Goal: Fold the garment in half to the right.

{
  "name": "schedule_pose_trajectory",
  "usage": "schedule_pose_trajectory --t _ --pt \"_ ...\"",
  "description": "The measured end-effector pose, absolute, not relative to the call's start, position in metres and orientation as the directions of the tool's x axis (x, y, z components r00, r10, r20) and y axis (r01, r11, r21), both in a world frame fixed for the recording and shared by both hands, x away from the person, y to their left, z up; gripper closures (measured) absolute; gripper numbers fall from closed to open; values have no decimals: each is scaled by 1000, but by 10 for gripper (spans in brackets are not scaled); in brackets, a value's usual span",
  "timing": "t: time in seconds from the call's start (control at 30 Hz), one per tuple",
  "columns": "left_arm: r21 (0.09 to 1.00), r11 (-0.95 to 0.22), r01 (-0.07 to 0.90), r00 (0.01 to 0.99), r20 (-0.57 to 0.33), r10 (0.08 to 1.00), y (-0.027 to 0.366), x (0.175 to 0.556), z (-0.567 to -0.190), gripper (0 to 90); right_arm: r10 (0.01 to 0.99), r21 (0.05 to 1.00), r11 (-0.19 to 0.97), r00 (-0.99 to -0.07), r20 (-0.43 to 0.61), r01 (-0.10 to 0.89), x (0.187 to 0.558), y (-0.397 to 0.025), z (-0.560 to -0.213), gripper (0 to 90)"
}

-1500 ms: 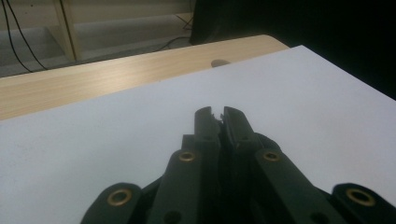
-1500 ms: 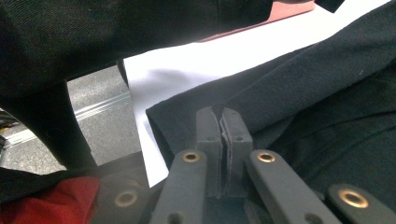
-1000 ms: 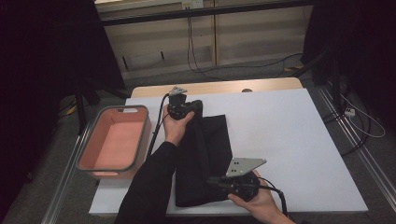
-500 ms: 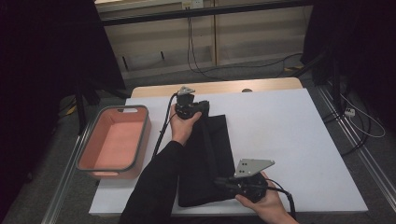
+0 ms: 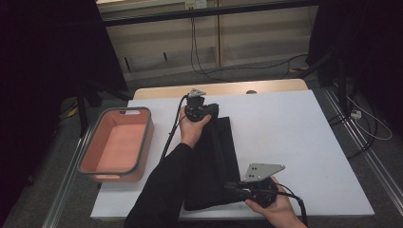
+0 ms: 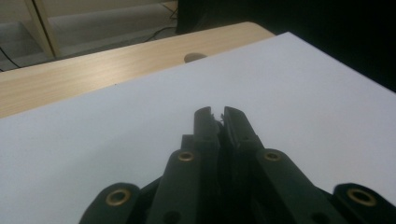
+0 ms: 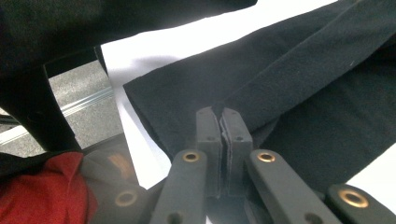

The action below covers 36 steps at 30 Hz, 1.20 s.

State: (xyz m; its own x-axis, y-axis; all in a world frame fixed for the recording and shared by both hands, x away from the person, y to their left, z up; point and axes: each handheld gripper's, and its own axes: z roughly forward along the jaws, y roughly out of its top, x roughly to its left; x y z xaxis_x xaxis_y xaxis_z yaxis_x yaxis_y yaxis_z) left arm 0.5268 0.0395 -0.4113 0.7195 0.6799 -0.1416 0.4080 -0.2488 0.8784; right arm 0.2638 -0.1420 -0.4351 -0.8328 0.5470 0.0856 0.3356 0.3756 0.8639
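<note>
A long black cloth (image 5: 216, 156) lies lengthwise on the white table (image 5: 294, 133). At its far end my left gripper (image 5: 213, 112) is shut, with the cloth's far edge right at its jaws. In the left gripper view the left gripper (image 6: 217, 113) is pressed together, with only a sliver of dark material at the tips. My right gripper (image 5: 229, 186) is at the cloth's near end. In the right gripper view the right gripper (image 7: 222, 114) is clamped on a folded edge of the black cloth (image 7: 303, 84).
A pink bin (image 5: 90, 156) stands at the table's left side. A wooden strip (image 6: 93, 70) runs along the far edge. The person's black sleeve (image 5: 161, 190) crosses the near left part of the cloth. Bare white table lies to the right.
Both grippers have shifted to the right, and the cloth's edge has come with them. The left gripper's end now sits nearer the table's middle.
</note>
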Motion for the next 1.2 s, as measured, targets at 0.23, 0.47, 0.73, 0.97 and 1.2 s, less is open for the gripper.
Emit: schedule_pose_trajectory --t 0.23,0.47,0.73,0.97,1.2 --pt "869 -259 422 711 -139 690 32 529 -423 836 556 847 397 -827 86 355 266 -144 -441 874" --pt "862 -264 433 709 -145 690 31 529 -425 661 579 831 411 -811 80 375 270 -147 -446 874" --pt "867 -212 451 680 -180 711 44 524 -415 271 598 806 431 -798 81 405 275 -150 -452 874" --pt "869 -233 436 673 -143 726 59 518 -416 198 609 799 430 -788 85 419 275 -152 -454 873" --pt "868 -248 431 673 -125 729 79 507 -421 143 616 798 413 -780 110 438 272 -158 -455 865"
